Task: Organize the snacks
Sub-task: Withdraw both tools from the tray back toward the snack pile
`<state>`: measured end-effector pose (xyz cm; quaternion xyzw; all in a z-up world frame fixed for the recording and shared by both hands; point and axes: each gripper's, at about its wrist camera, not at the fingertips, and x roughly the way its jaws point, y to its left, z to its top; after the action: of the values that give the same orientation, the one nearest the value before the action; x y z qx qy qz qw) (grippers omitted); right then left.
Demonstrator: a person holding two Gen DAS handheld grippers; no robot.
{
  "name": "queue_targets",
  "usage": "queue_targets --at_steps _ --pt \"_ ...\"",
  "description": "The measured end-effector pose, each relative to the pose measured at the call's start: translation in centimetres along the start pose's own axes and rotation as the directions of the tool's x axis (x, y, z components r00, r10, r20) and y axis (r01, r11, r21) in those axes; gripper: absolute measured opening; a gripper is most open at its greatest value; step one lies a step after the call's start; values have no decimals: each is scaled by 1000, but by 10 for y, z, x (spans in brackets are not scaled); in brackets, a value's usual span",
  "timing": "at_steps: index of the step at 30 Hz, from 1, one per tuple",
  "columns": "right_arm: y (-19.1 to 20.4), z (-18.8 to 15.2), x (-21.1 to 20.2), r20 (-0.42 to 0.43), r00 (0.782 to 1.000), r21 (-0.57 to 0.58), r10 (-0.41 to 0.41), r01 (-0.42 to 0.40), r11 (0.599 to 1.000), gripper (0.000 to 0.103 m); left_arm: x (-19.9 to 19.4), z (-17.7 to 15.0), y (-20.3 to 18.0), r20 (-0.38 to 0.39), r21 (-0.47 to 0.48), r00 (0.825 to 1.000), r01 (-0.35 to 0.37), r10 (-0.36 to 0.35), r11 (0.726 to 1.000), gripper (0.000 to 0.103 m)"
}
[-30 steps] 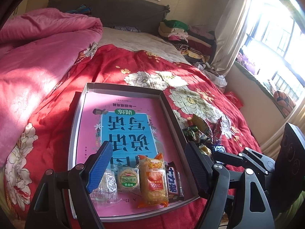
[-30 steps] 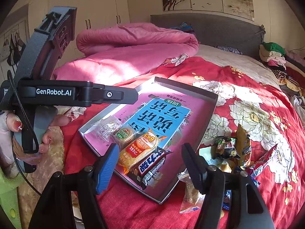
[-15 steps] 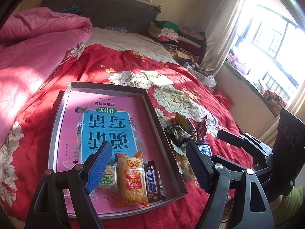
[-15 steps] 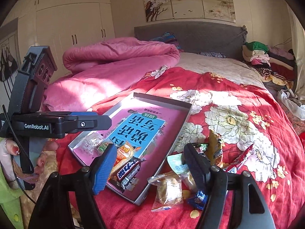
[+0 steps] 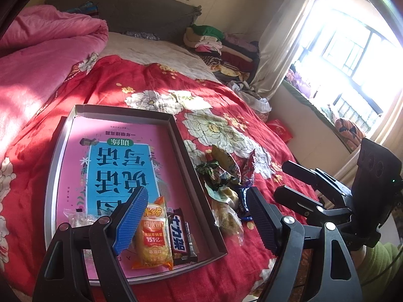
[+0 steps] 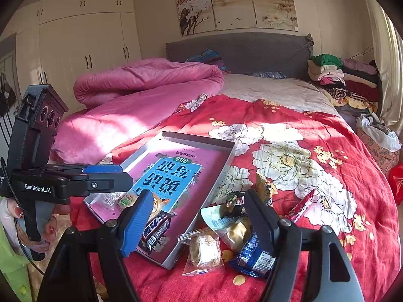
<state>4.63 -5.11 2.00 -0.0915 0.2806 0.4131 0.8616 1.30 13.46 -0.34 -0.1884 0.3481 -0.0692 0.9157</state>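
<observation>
Roughly a third done: shallow grey cardboard tray (image 5: 54, 166) on red floral bedspread (image 5: 156, 85) holds clear-wrapped sweet (image 6: 107, 197), green-label cake (image 6: 125, 199), orange bread pack (image 5: 153, 236), dark chocolate bar (image 5: 181, 241) in near-edge row; loose wrapper pile (image 6: 234, 229) just beside tray unsorted; left gripper (image 5: 194, 222) and right gripper (image 6: 199, 222) fingers apart, empty

Left gripper (image 5: 199, 216) gapes, seemingly empty, over tray (image 5: 54, 166).
</observation>
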Motion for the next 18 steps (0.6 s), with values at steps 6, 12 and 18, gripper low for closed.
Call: queue_targets --at_steps 6,12,18 --pt "-9 2 -12 23 999 9 -32 32 999 75 -4 0 -11 19 35 999 32 -33 999 81" --pt "-20 4 -22 48 996 17 -71 70 997 76 -1 -4 -20 10 66 999 32 -33 997 81" --pt "-30 4 -28 51 993 27 -103 101 994 76 6 -8 -29 -13 82 999 40 -39 996 81"
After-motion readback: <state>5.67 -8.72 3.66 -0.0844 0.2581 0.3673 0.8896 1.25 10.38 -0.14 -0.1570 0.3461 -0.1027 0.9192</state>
